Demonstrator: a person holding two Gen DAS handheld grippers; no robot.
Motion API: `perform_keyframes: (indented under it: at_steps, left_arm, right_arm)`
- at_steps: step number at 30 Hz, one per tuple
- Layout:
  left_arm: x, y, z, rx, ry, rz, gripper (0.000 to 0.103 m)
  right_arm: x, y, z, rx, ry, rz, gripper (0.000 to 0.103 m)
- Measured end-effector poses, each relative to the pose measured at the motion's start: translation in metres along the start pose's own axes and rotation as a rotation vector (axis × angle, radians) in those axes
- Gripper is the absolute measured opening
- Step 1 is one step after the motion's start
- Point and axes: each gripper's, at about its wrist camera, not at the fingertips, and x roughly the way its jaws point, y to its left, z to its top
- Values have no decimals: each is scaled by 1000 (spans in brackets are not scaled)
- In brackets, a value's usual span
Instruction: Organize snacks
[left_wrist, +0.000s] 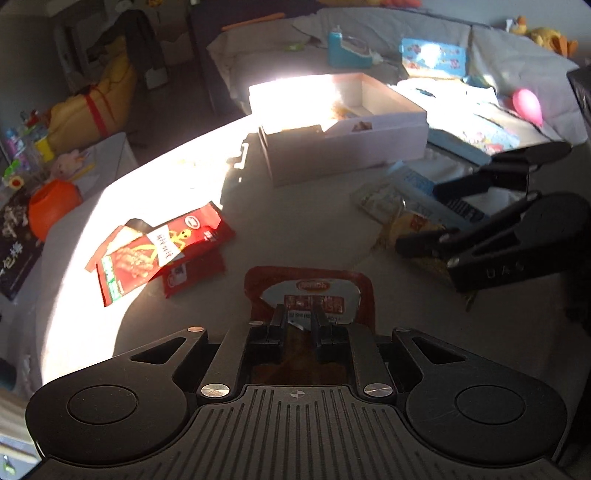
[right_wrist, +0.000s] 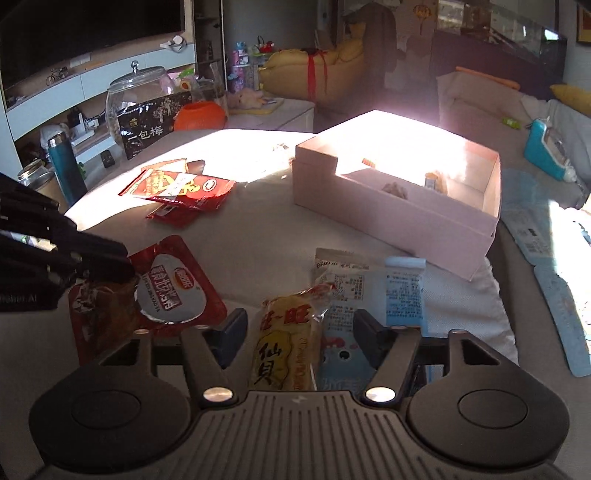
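My left gripper (left_wrist: 300, 317) is shut on a red snack pouch with a white oval label (left_wrist: 314, 291), which also shows in the right wrist view (right_wrist: 170, 291). My right gripper (right_wrist: 299, 328) is open, its fingers on either side of a yellow rice-cracker packet (right_wrist: 284, 350) lying on the table; the right gripper also shows in the left wrist view (left_wrist: 417, 240). A white open box (left_wrist: 343, 136) stands at the middle back of the table and also shows in the right wrist view (right_wrist: 399, 199), with a few small items inside. Red snack packets (left_wrist: 159, 251) lie at the left.
Blue-and-white packets (right_wrist: 373, 295) lie beside the yellow one. A glass jar (right_wrist: 140, 99), a black bag (right_wrist: 147, 129), an orange bowl (right_wrist: 199, 116) and a blue flask (right_wrist: 66, 170) stand past the table's far left edge. Blue items (left_wrist: 476, 136) lie at the right.
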Motion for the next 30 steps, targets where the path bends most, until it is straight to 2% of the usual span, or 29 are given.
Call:
perform_keyframes:
  at_steps: [3, 5, 7, 8, 10, 18, 22, 26, 30]
  left_arm:
    - [5, -9, 1, 43, -5, 12, 20]
    - [7, -14, 3, 62, 12, 12, 29]
    - [10, -17, 4, 75, 23, 0, 44]
    - [11, -18, 4, 81, 26, 0, 47]
    - [13, -20, 4, 83, 29, -5, 54]
    - [14, 2, 5, 22, 24, -31, 55]
    - [13, 14, 0, 28, 22, -63, 54]
    - [15, 5, -1, 72, 17, -69, 60]
    - [20, 10, 2, 20, 14, -75, 64]
  right_arm:
    - [-1, -7, -1, 7, -19, -26, 78]
    - [2, -10, -4, 15, -12, -40, 81]
    - [7, -16, -7, 40, 7, -28, 83]
    - [9, -19, -9, 61, 7, -17, 87]
    - [10, -22, -11, 77, -2, -7, 88]
    - [13, -11, -16, 29, -11, -37, 93]
    - [14, -3, -20, -23, -14, -66, 95]
    - [18, 5, -23, -75, -16, -97, 99]
    - [18, 4, -22, -70, -17, -94, 100]
